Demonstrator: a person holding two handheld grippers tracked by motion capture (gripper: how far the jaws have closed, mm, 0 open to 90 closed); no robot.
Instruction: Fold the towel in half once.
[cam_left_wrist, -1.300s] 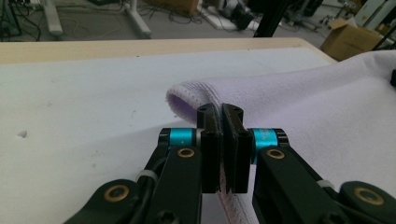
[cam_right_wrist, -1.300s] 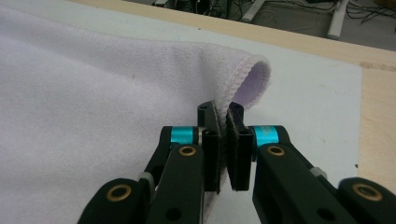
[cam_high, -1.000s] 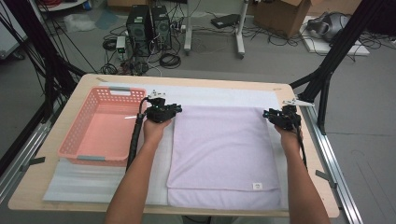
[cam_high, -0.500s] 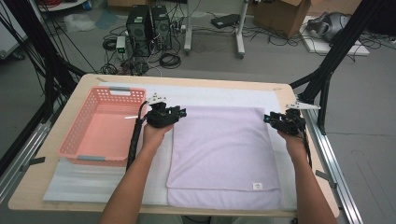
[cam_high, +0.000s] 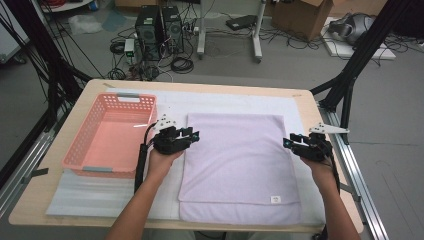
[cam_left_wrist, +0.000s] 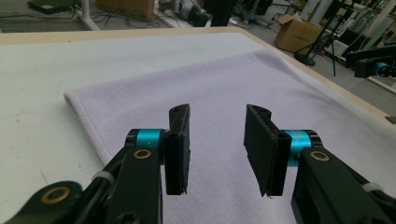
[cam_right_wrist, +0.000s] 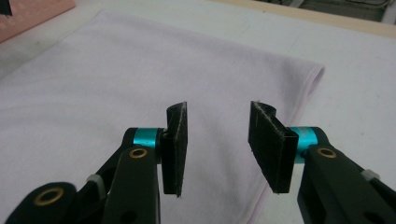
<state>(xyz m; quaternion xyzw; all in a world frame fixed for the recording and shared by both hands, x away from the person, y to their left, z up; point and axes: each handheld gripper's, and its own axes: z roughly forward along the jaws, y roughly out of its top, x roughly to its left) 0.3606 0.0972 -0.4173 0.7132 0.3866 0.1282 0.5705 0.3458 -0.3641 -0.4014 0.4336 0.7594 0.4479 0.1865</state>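
Pink basket (cam_high: 107, 137) beside folded towel (cam_high: 235, 160)

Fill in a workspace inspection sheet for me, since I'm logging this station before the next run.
Surface: light wooden table under a white padded mat.
Job's things: lilac folded cloth towel lies flat on the mat, with a small white label near its front edge.
Clutter: empty pink plastic basket at left.
Grippers: left gripper at the towel's left edge and right gripper at its right edge; both jaws have just been opening, nothing between them.
Cables: black cable trails along the left forearm.
Surroundings: computer towers, cardboard boxes, and floor cables.
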